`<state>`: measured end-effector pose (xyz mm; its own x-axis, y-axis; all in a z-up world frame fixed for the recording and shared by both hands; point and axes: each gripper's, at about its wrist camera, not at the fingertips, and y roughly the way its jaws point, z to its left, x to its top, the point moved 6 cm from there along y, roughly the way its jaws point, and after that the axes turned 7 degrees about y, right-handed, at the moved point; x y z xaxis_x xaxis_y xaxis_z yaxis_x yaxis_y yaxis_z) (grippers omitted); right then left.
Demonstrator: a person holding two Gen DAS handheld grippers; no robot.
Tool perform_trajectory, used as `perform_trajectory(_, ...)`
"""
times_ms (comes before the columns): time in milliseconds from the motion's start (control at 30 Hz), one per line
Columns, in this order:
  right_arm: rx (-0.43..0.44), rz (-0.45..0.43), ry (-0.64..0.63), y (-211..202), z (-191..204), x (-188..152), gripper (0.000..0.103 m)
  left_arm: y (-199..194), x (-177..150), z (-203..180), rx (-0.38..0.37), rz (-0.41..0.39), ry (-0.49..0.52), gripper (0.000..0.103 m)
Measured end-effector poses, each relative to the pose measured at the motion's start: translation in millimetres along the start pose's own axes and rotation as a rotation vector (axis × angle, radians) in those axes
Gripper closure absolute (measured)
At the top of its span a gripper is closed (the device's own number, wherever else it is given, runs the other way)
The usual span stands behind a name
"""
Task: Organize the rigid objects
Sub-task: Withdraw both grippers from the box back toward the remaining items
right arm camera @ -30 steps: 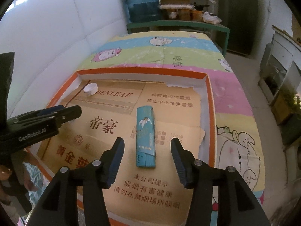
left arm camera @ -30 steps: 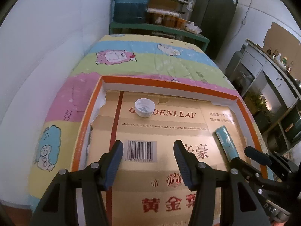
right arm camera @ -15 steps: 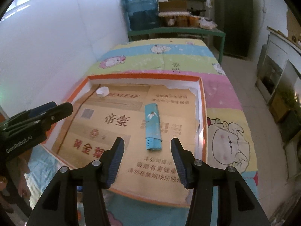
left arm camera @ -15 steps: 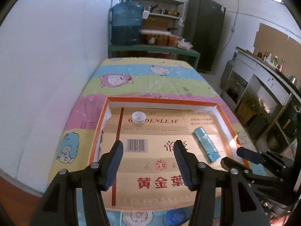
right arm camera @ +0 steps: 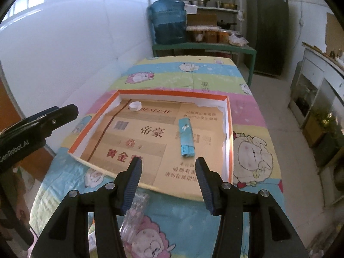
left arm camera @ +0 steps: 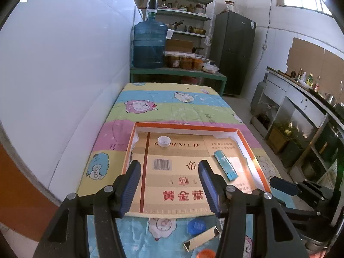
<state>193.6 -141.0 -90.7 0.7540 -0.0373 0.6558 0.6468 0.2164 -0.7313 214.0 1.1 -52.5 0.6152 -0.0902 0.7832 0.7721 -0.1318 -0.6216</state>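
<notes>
Left wrist view: left gripper (left arm camera: 169, 169) spread, empty. Teal packet (left arm camera: 225, 166) centre-right in tray (left arm camera: 187, 126); white cap (left arm camera: 163, 141) upper centre. Gold box (left arm camera: 201, 238), blue lid (left arm camera: 195, 226) partly hidden, bottom. Right gripper (right arm camera: 168, 168) spread, empty.

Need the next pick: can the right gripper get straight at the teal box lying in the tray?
Probably yes. The right gripper is open and empty, with the teal box lying flat just ahead of it on the tray floor. Nothing stands between them, and the white cap sits far off to the side.
</notes>
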Motion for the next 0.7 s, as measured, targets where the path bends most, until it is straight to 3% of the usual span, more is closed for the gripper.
perform_trajectory(700, 0.004, -0.052, -0.043, -72.8, 31.1, -50.6, 0.049, -61.0, -41.3, -5.9, -0.036, -0.027, 0.035, 0.048)
